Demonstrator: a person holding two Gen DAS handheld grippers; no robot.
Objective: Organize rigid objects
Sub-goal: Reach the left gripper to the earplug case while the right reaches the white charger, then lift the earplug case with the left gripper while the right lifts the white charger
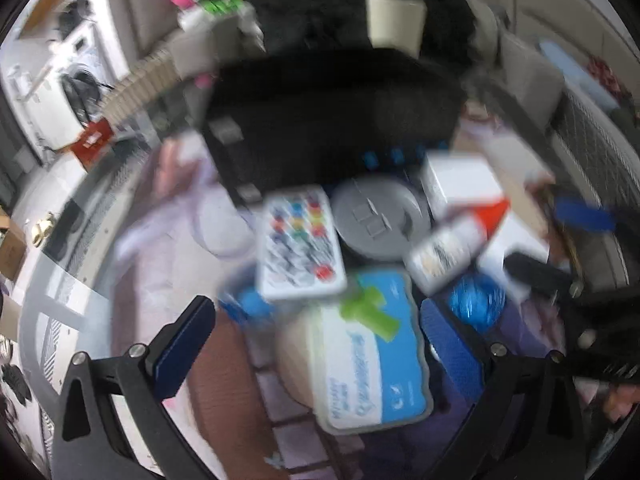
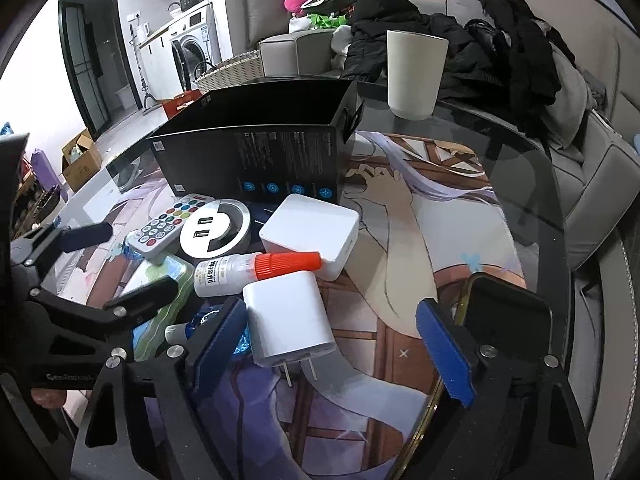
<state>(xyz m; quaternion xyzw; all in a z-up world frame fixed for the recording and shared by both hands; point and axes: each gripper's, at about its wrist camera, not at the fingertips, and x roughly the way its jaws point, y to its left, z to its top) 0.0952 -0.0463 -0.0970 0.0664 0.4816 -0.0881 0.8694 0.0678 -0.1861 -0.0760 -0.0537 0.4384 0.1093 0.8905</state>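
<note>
Jaws of the right gripper are spread wide around a white charger at lower centre of the right view. Just above it, a bottle, cube and remote are seen before a black box. The left gripper is likewise held wide, empty, over an eraser.

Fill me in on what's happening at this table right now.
A person is sorting a pile of small gadgets with a handheld tool in each hand. Both are open and holding nothing. The right tool hovers around the white plug charger; the left tool hangs over the blue-and-white eraser and the remote. Nearby lie the orange-capped bottle, a round USB hub and a white cube, in front of the open black box. Nothing appears sorted yet.
</note>
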